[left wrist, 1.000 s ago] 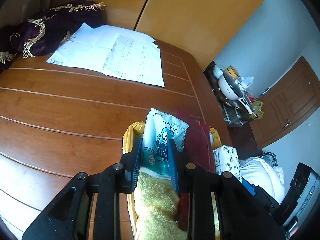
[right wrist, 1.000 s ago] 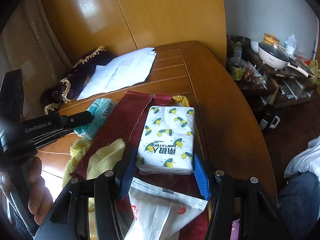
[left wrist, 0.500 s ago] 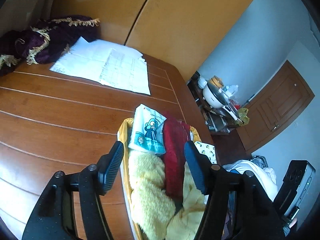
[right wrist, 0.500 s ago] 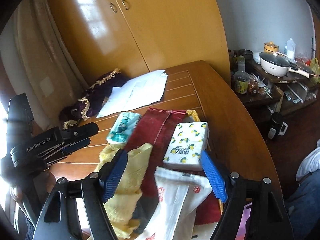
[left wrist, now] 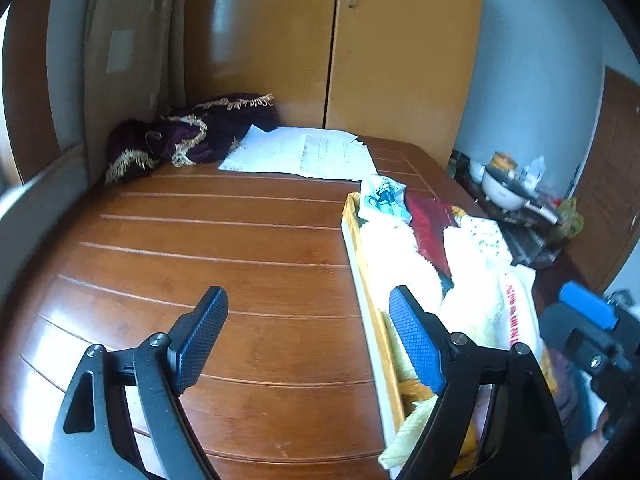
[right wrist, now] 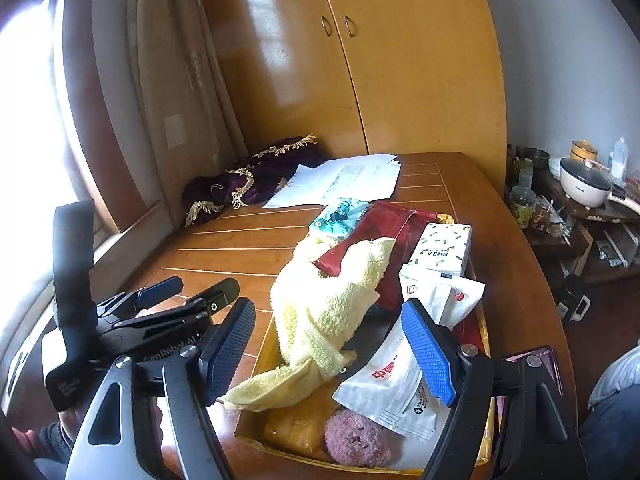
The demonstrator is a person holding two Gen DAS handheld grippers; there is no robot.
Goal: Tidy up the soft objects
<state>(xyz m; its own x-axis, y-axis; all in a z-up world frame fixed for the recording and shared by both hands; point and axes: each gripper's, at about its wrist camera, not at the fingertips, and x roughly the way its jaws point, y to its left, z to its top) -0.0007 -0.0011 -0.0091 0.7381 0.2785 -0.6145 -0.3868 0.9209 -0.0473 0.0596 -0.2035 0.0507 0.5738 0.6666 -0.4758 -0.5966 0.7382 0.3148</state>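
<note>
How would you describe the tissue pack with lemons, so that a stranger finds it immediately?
On the wooden table stands a yellow tray full of soft things. At the tray's far right corner, beside a dark red cloth, lies the tissue pack. It alone is a white block printed with small yellow lemons and green leaves.

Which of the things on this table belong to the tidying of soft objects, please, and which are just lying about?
Part of the job:
box
yellow towel
lemon tissue pack
teal tissue pack
red bag
white bag
pink plush

Just lying about:
papers
purple cloth
cooker on the side shelf
</note>
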